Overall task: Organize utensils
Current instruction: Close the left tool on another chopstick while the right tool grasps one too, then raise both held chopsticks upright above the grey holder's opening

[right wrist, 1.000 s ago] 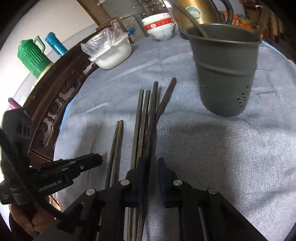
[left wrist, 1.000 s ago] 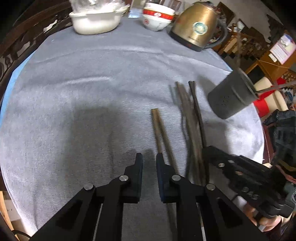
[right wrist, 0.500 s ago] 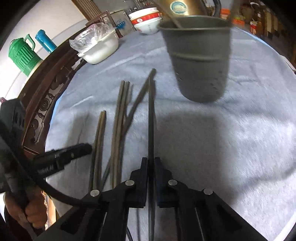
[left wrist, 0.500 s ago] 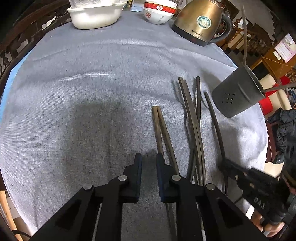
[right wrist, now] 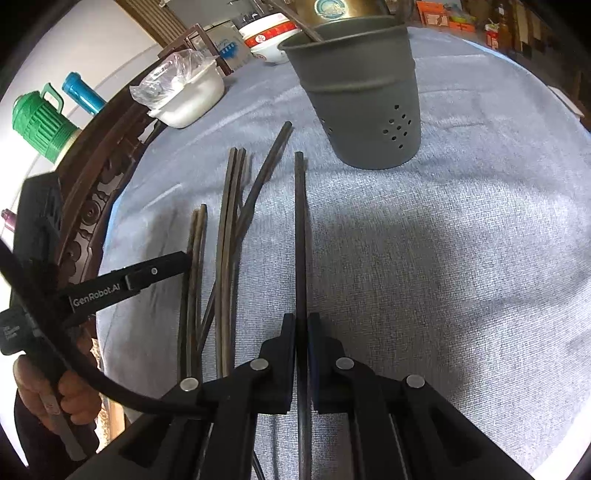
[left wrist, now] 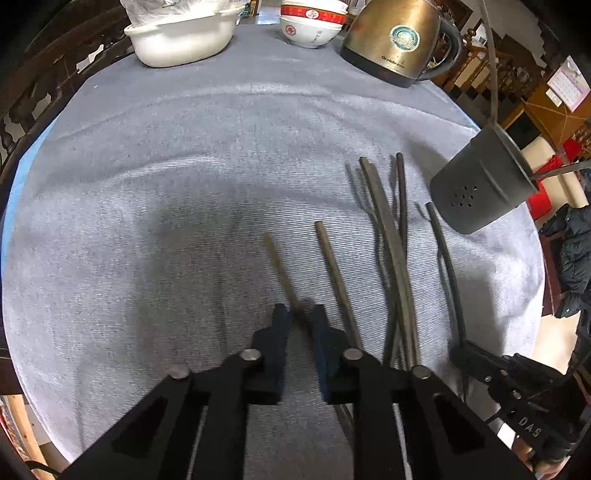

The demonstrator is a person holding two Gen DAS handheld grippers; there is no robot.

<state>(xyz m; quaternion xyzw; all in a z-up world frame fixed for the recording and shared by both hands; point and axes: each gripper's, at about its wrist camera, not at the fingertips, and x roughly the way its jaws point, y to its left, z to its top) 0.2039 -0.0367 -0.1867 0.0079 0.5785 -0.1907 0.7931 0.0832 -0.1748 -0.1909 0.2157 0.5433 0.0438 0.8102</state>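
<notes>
My left gripper points down at the grey cloth, its jaws closing around a blurred brown chopstick. A gap still shows beside the stick. Its partner chopstick lies just to the right. Several dark chopsticks lie in a loose bunch further right. My right gripper is shut on one dark chopstick, whose far end points toward the grey perforated utensil holder. The holder has utensils standing in it. The left gripper appears in the right wrist view beside the brown pair.
At the back stand a white tub with a plastic bag, stacked red-and-white bowls and a gold kettle. A green jug and a blue flask stand beyond the carved wooden rail. A hand grips the left handle.
The right jaws closed on one dark chopstick and drew it right, out of the bunch. In the left wrist view, one brown chopstick has swung apart from its partner, between the left jaws.
</notes>
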